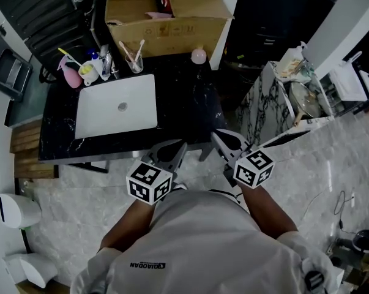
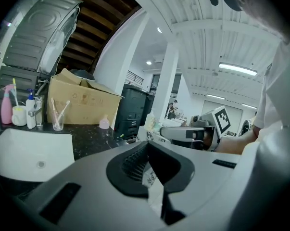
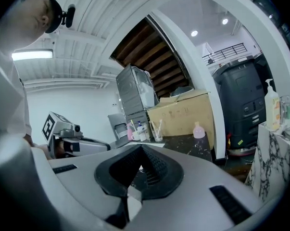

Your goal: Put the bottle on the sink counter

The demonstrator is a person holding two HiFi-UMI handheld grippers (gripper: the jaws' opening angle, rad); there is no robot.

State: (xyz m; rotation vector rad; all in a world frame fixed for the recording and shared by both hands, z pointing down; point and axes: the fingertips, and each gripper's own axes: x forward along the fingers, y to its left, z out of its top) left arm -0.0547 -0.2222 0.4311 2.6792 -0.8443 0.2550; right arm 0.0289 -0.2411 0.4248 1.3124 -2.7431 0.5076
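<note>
Holding left gripper (image 1: pixel 182 144) and right gripper (image 1: pixel 217 135) off counter (image 1: pixel 187 106) near edge, both pressed together, empty. Seeing bottle (image 1: pixel 198 56) upright far right on counter, by box (image 1: pixel 172 26).

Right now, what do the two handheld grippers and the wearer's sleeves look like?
The left gripper and right gripper both have smooth grey shells with black ribbed jaw linings. Each carries a white cube printed with black square markers: left cube, right cube. The person wears a white short-sleeved shirt with dark lettering.
</note>
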